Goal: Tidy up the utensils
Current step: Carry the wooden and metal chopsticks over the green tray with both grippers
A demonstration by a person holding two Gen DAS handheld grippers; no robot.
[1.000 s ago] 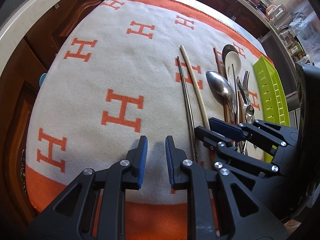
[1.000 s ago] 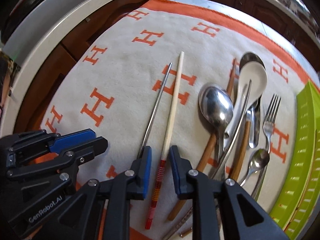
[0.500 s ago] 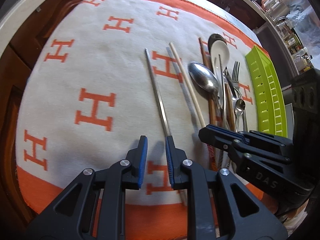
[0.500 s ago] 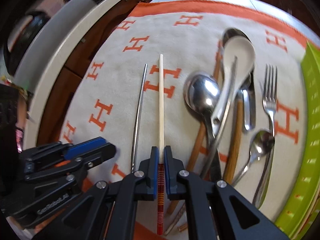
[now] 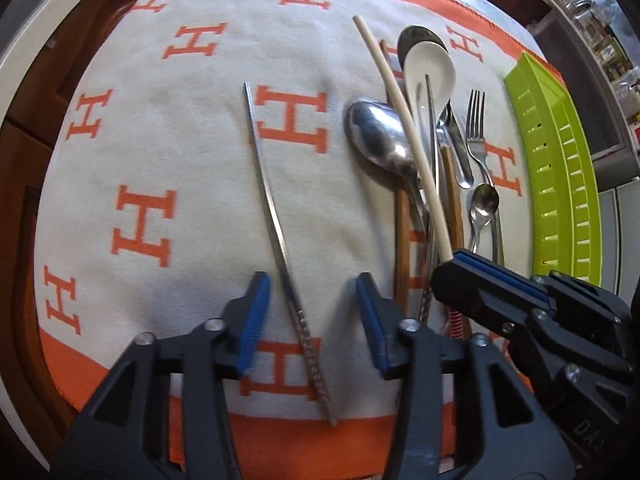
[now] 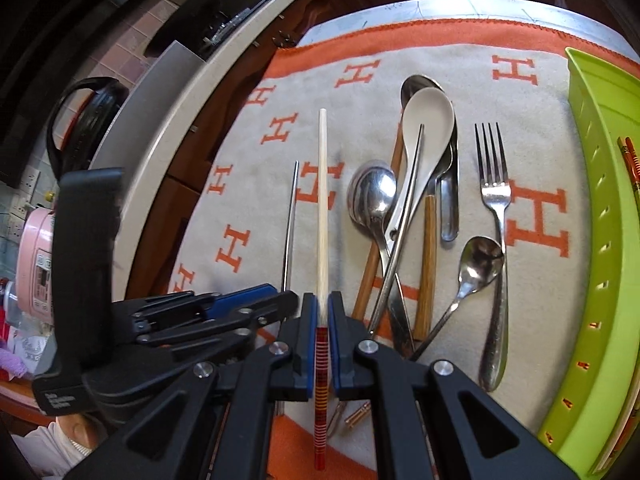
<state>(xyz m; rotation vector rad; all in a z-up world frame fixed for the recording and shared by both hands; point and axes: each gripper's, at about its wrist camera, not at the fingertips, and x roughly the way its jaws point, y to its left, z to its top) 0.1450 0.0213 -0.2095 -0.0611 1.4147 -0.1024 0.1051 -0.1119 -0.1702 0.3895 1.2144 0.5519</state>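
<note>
Below my left gripper point(image 5: 310, 312) lies a cream blanket point(image 5: 168, 128) with orange H's; its jaws, just widened, straddle the steel chopstick point(image 5: 264, 184) untouched. Rightward, spoons crowd beside a green tray point(image 5: 560, 160). From my right gripper point(image 6: 320, 312), jaws pinch the pale chopstick point(image 6: 322, 200); the tray point(image 6: 600, 200) holds orange chopsticks point(image 6: 631, 164).

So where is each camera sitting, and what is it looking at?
Left wrist: on the left gripper, looking down at the metal chopstick between its open jaws; the right gripper shows too.
Right wrist: on the right gripper, shut on the wooden chopstick.
Both show the blanket, spoons and green tray.
</note>
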